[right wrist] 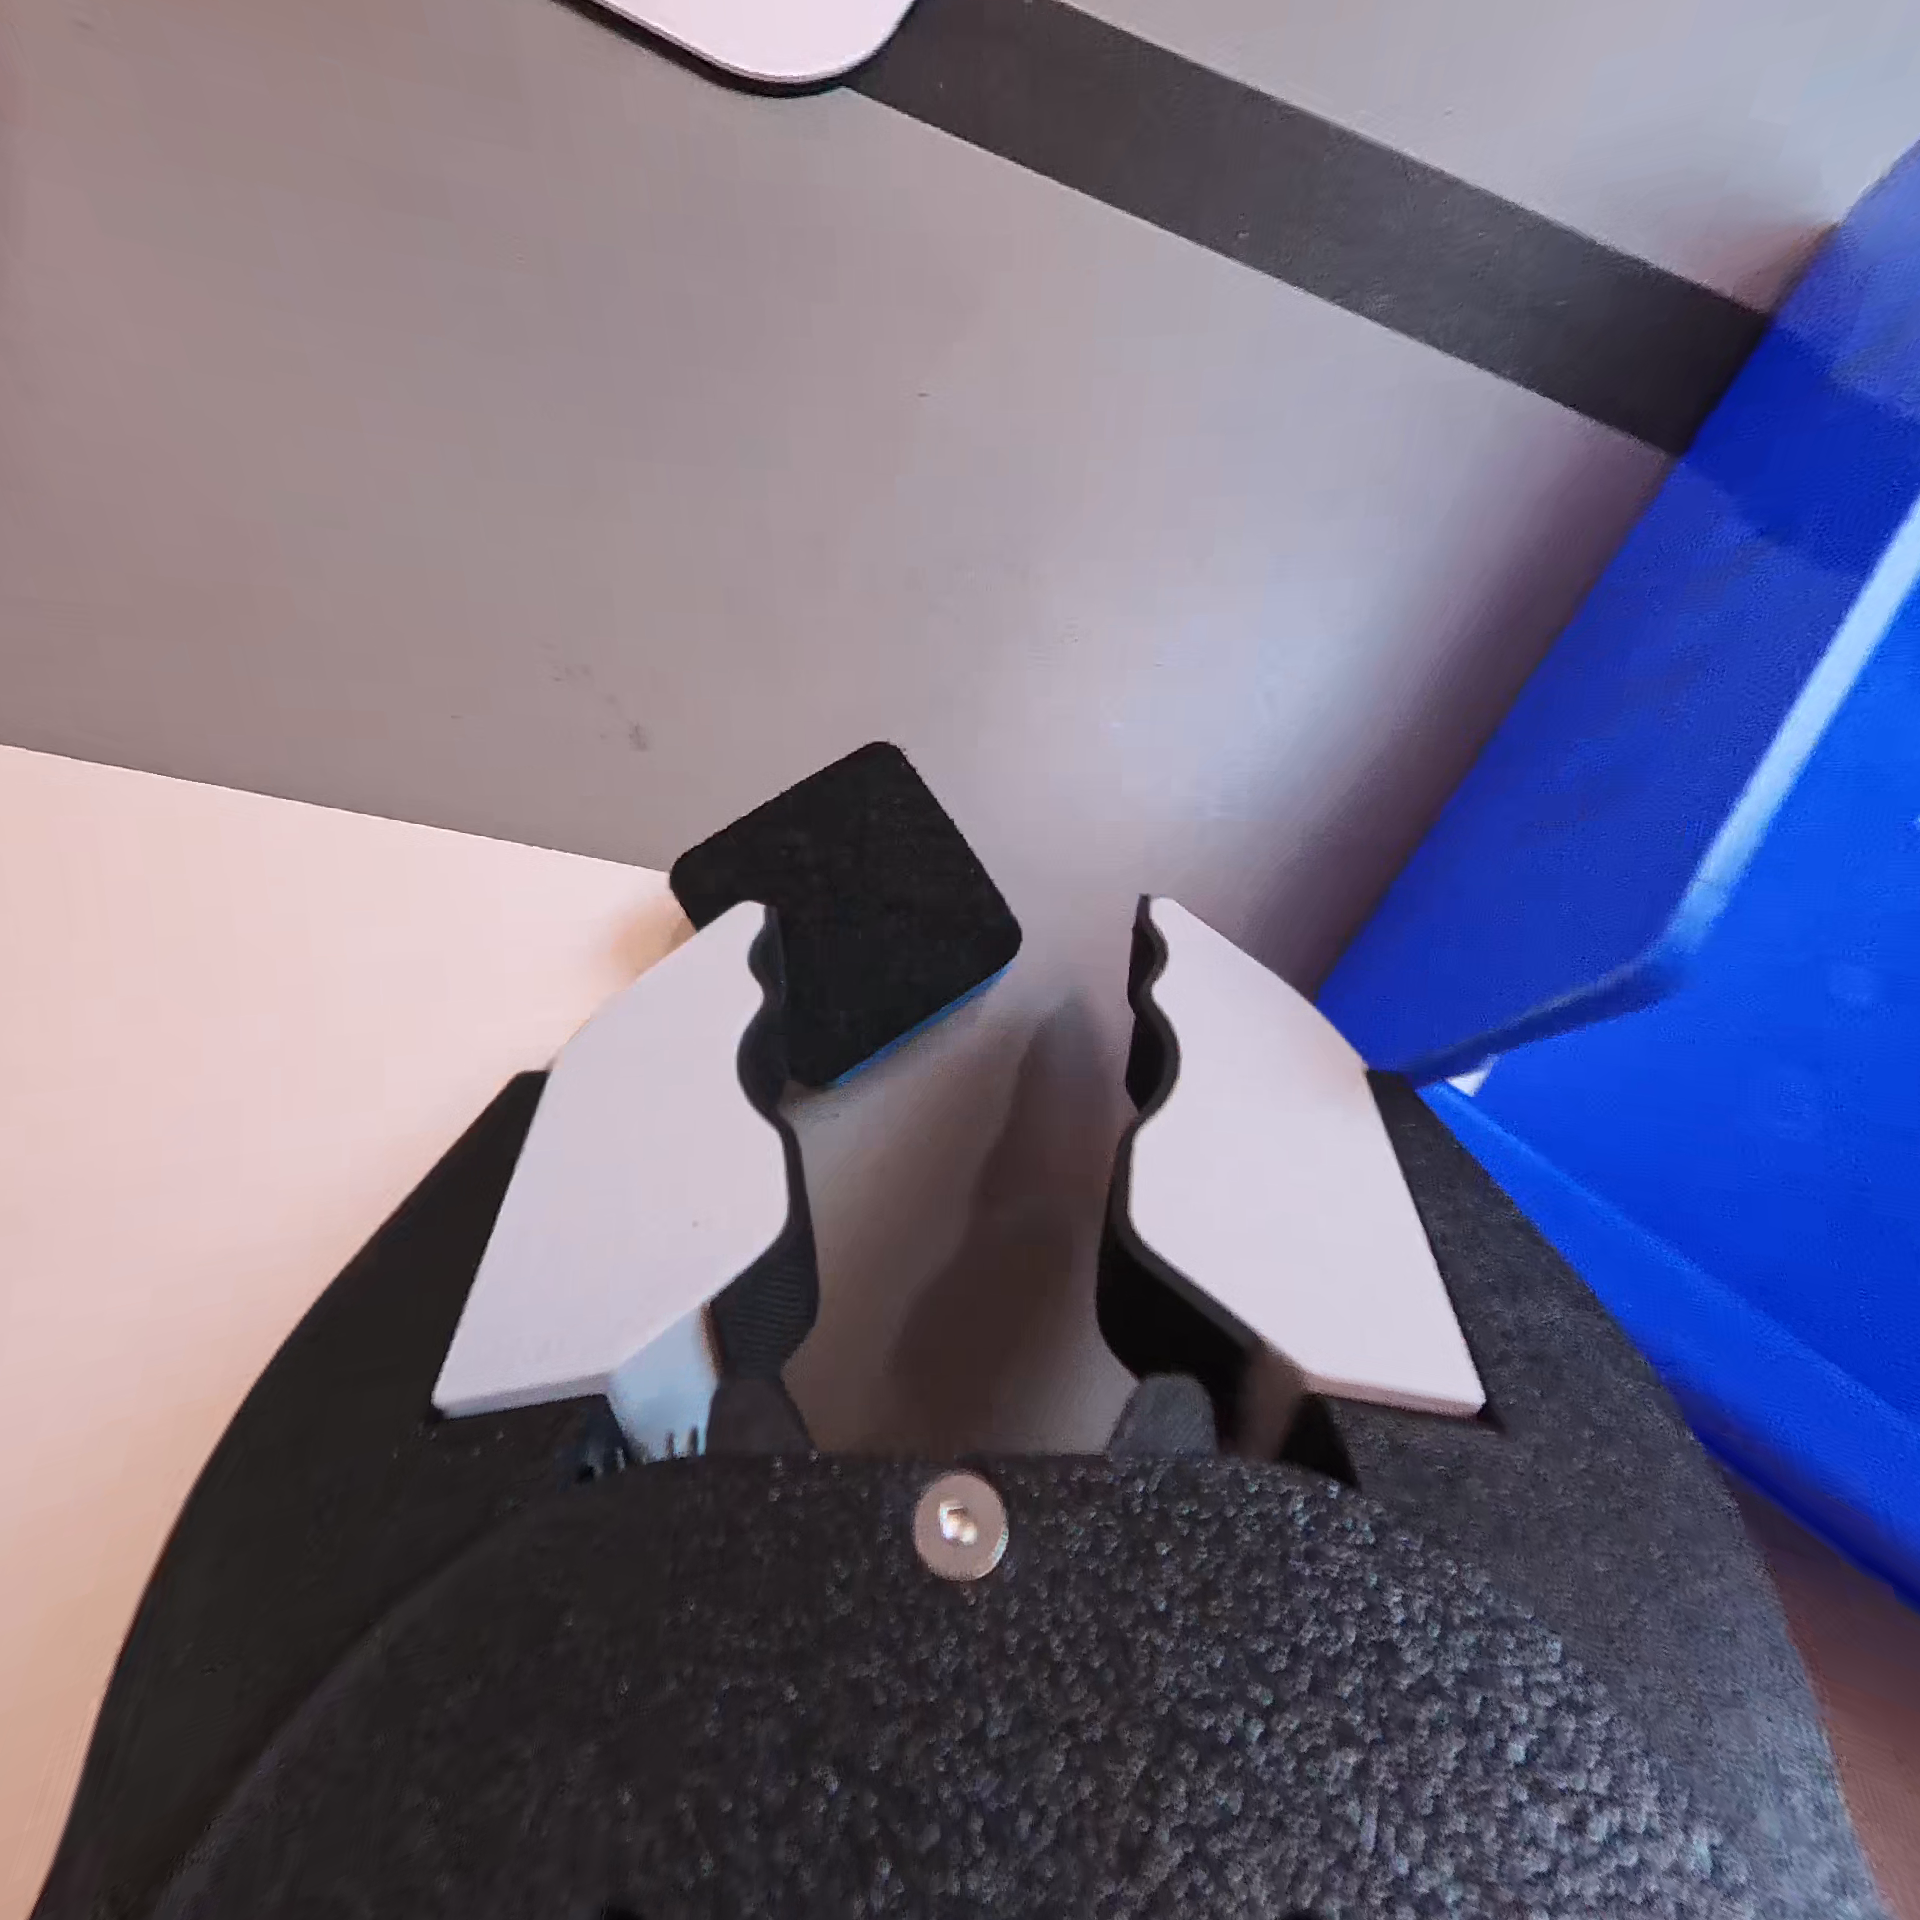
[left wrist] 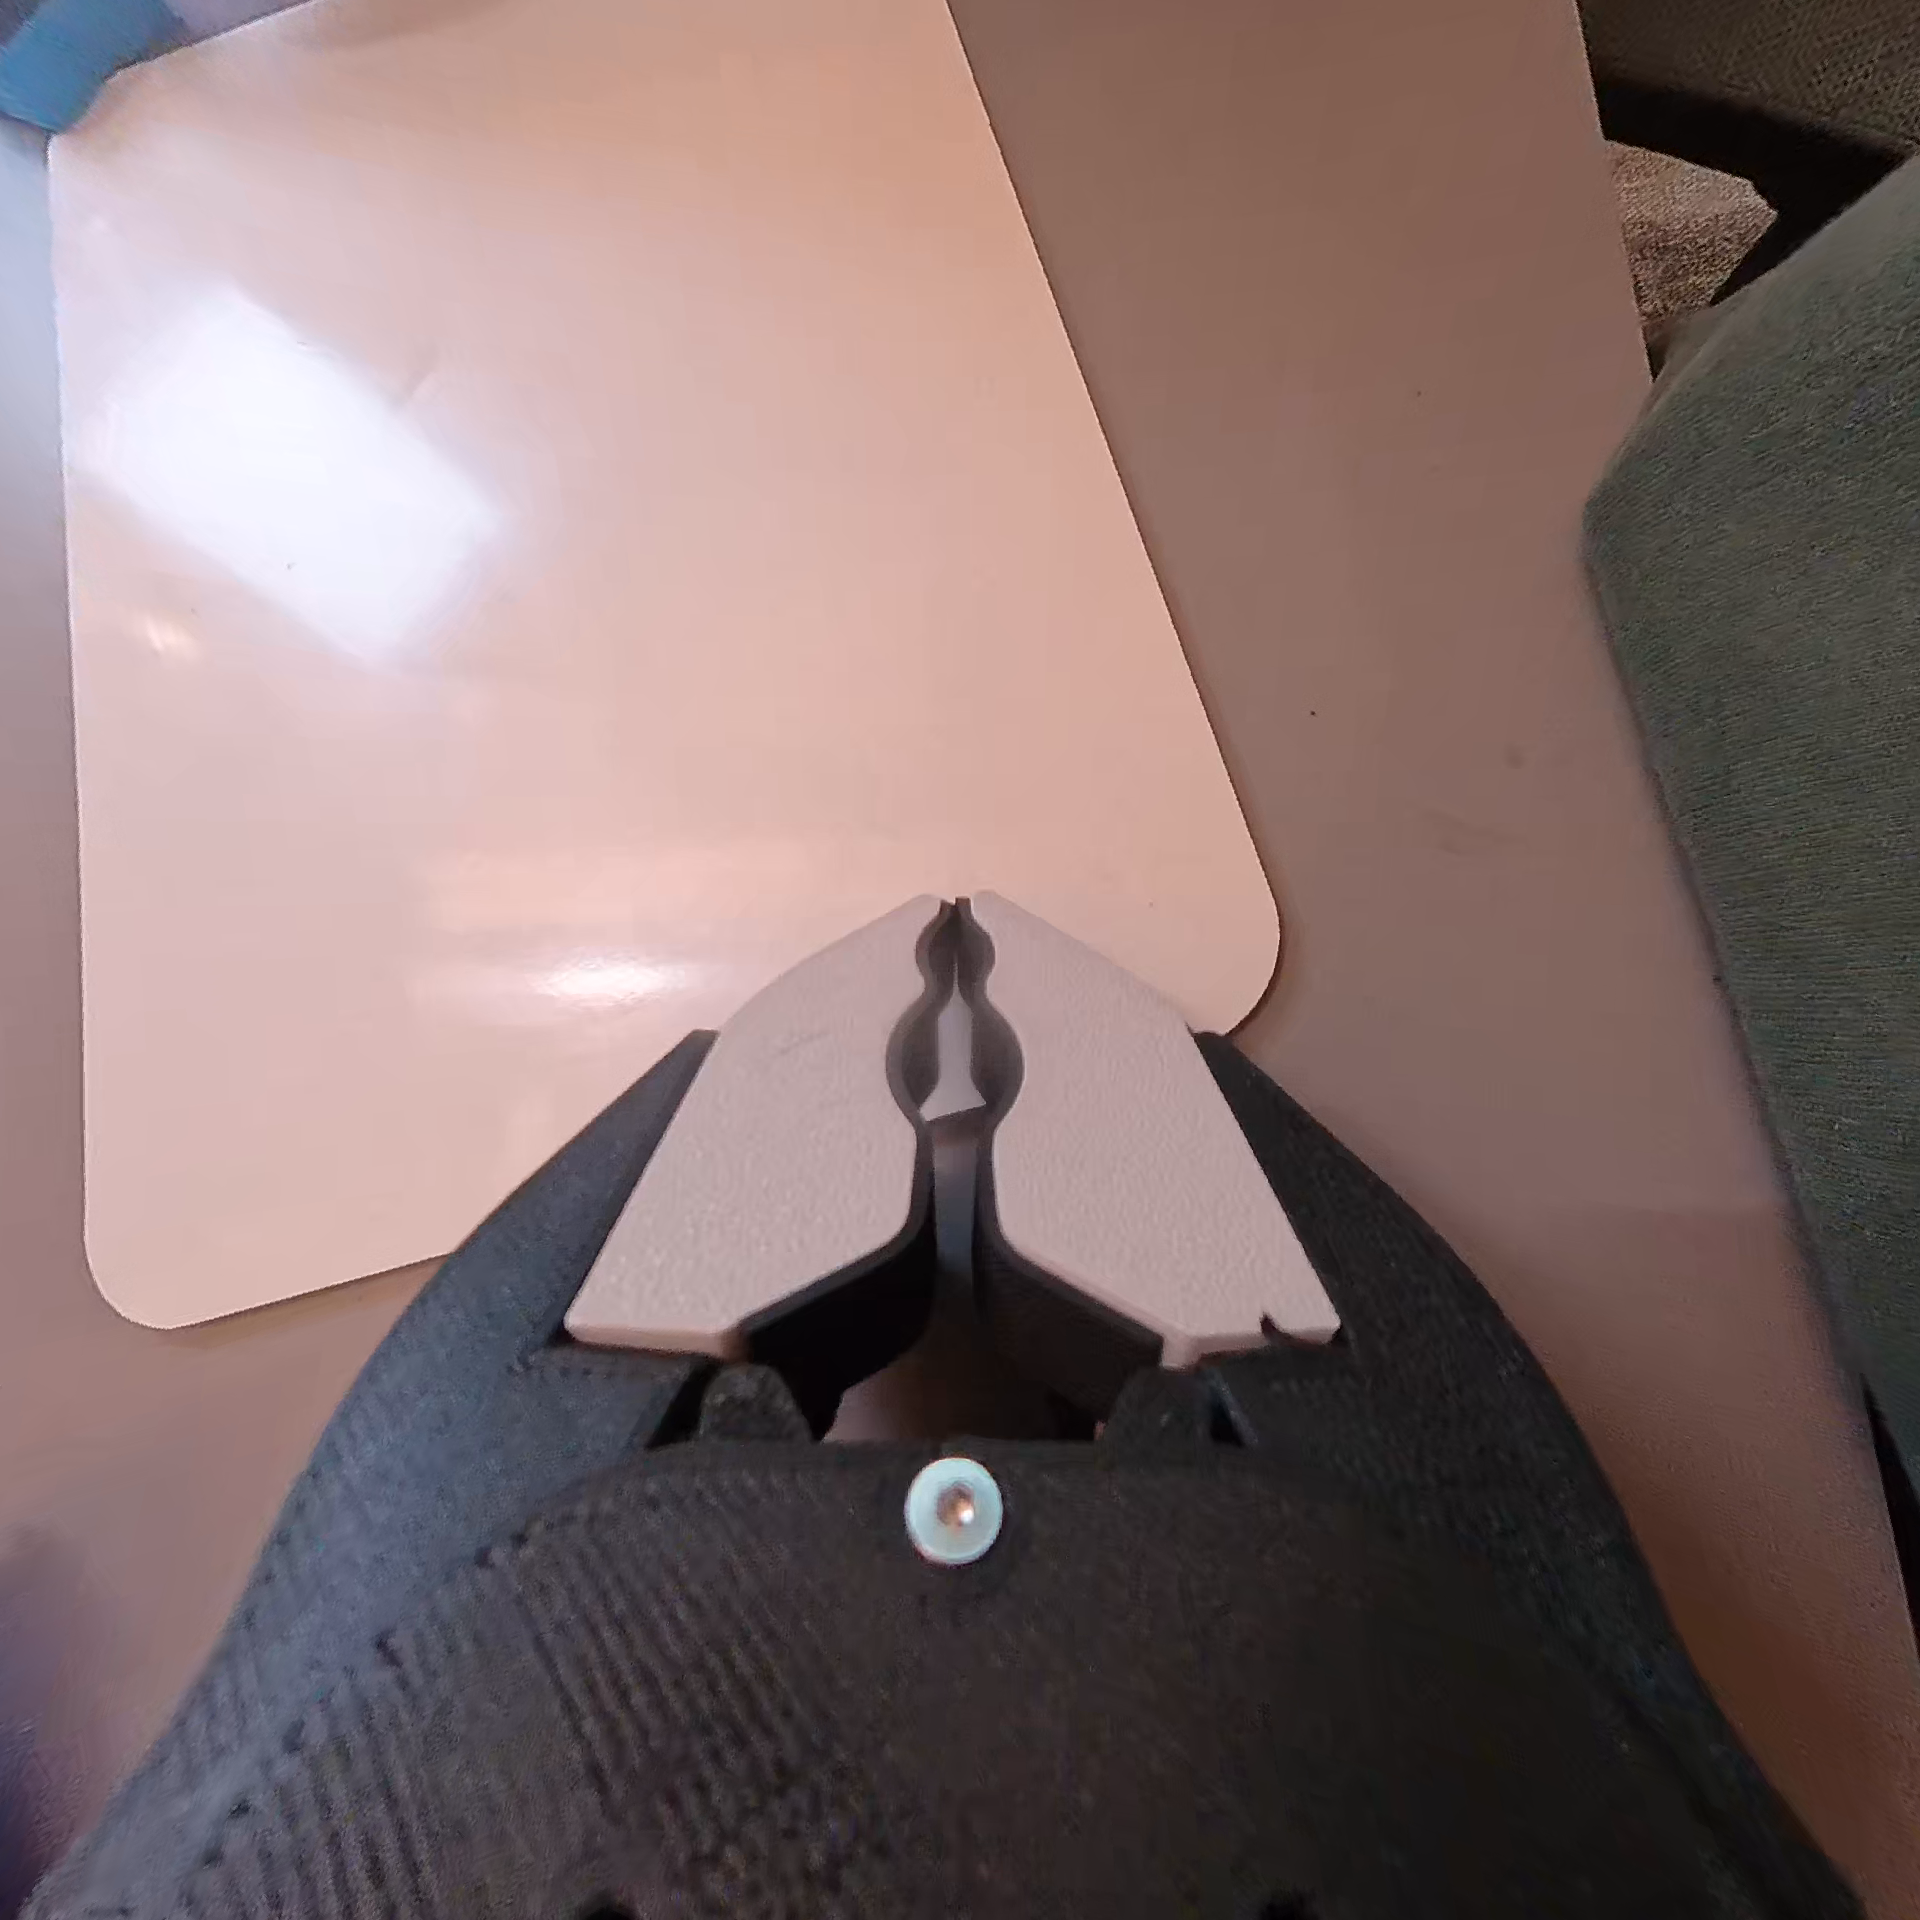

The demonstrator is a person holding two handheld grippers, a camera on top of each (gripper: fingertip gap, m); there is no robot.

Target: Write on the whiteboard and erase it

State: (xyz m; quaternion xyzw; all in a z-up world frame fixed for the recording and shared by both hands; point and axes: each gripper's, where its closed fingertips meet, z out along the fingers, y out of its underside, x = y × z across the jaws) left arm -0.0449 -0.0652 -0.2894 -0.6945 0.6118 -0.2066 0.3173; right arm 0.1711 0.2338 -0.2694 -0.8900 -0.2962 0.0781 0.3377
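Observation:
The whiteboard (left wrist: 582,665) lies flat on the table, glossy and blank, with rounded corners. My left gripper (left wrist: 958,909) is shut and empty, its tips over the board's near right corner. In the right wrist view a corner of the whiteboard (right wrist: 260,987) shows at the left. A small eraser (right wrist: 862,904) with black felt on top and a blue layer below lies on the table at the board's edge. My right gripper (right wrist: 951,925) is open, the eraser lying just ahead, against its left fingertip (right wrist: 727,956). No marker is in view.
A blue plastic bin (right wrist: 1683,831) stands close to the right of my right gripper. A dark strip (right wrist: 1299,197) crosses the table (right wrist: 623,416) beyond. A grey-green cushion (left wrist: 1787,727) borders the table's right edge. A blue object (left wrist: 62,62) sits at the far left corner. There is about 35 centimeters between the tips of the two grippers.

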